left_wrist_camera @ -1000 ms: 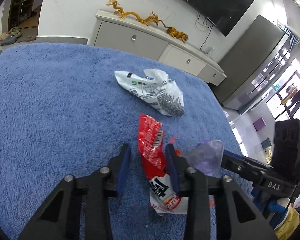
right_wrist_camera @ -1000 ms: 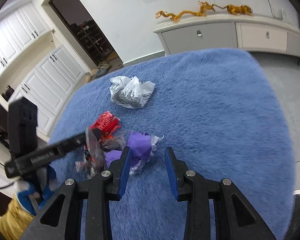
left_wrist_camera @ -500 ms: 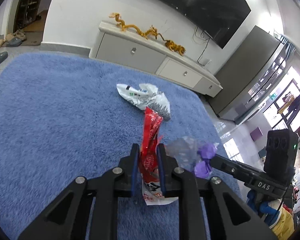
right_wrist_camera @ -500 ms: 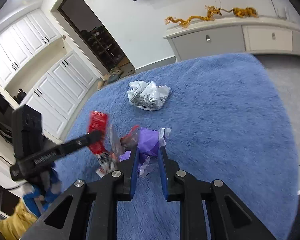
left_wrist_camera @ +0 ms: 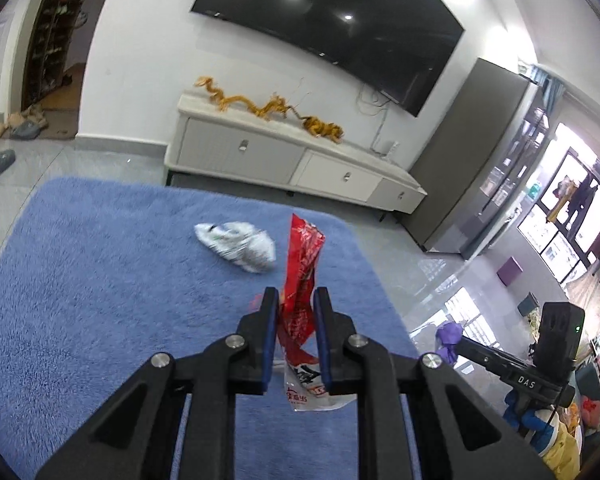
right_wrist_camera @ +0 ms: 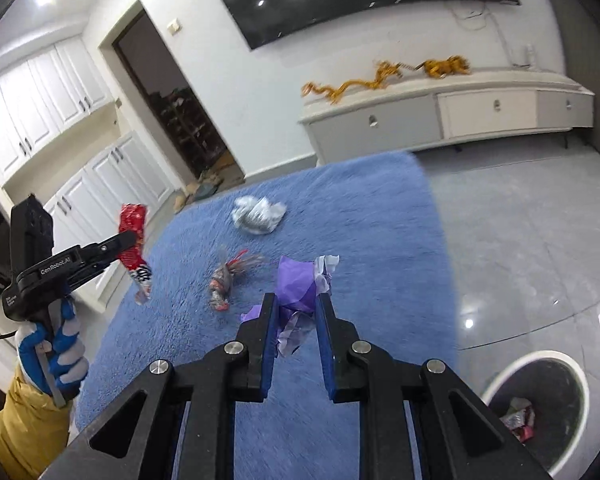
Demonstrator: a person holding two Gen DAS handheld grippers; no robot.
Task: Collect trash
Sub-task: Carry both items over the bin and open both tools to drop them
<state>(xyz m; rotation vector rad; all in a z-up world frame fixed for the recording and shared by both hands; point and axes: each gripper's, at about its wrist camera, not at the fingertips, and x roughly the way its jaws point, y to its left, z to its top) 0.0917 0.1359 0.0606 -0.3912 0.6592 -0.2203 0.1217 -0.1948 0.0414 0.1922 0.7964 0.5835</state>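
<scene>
Blue rug (left_wrist_camera: 100,300) — television (left_wrist_camera: 332,28), sideboard (left_wrist_camera: 284,156)

Blue rug (right_wrist_camera: 380,216), white crumpled wrapper (right_wrist_camera: 259,215), clear red-streaked wrapper (right_wrist_camera: 225,280)

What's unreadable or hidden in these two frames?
- White wrapper: both views, motion blur smears its print.
- Bin: right wrist view, cut by the frame edge and claw body; contents partly hidden.
- Red wrapper: left wrist view, middle covered by left claw.
- Small wrapper on rug: blurred, type unclear.
</scene>
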